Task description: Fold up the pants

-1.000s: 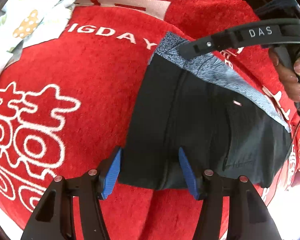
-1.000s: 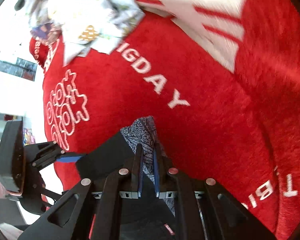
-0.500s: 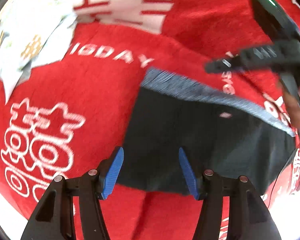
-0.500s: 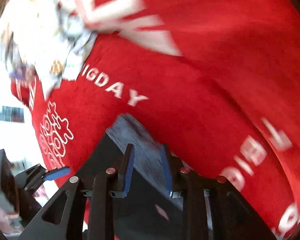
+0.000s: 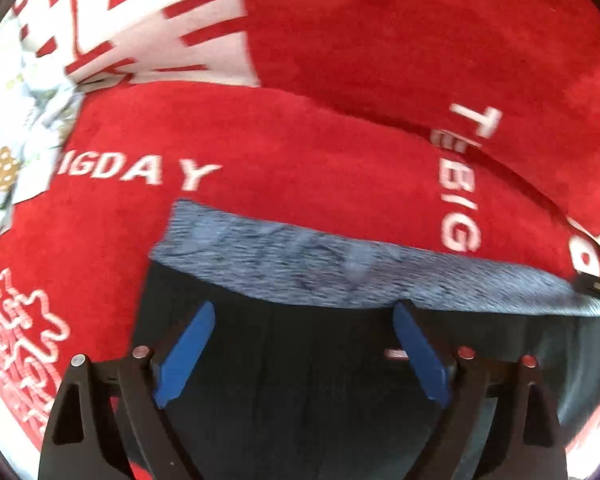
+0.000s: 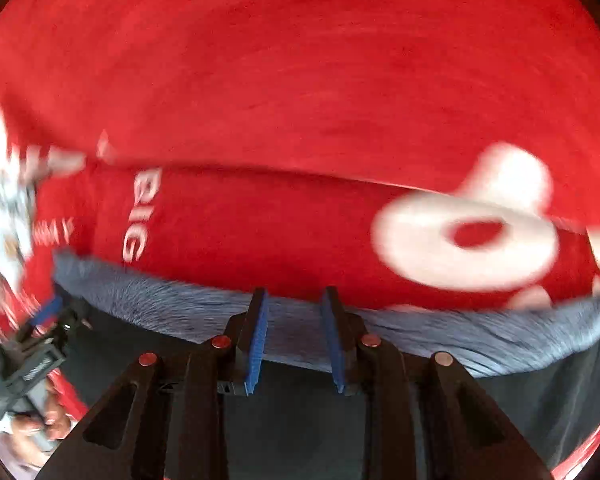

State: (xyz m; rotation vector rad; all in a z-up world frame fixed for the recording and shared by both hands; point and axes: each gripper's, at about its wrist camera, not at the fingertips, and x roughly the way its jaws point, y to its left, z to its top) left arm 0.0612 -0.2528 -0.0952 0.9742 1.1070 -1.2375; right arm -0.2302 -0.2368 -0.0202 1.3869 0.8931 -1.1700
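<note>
While both grippers gape, only right view shows hand [image 6: 32, 428].

left tongs [image 5: 302, 318] spread over pants [image 5: 300, 380] (grey waistband [image 5: 340, 268])

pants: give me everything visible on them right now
The pants are dark, nearly black, soft fabric with a mottled grey-blue waistband running across their far edge. A small pale tag sits below the band. They lie spread flat on the red blanket. The left gripper is open over the dark cloth; the right gripper is open with its fingers astride the waistband, contact unclear. Both views are blurred.
</note>
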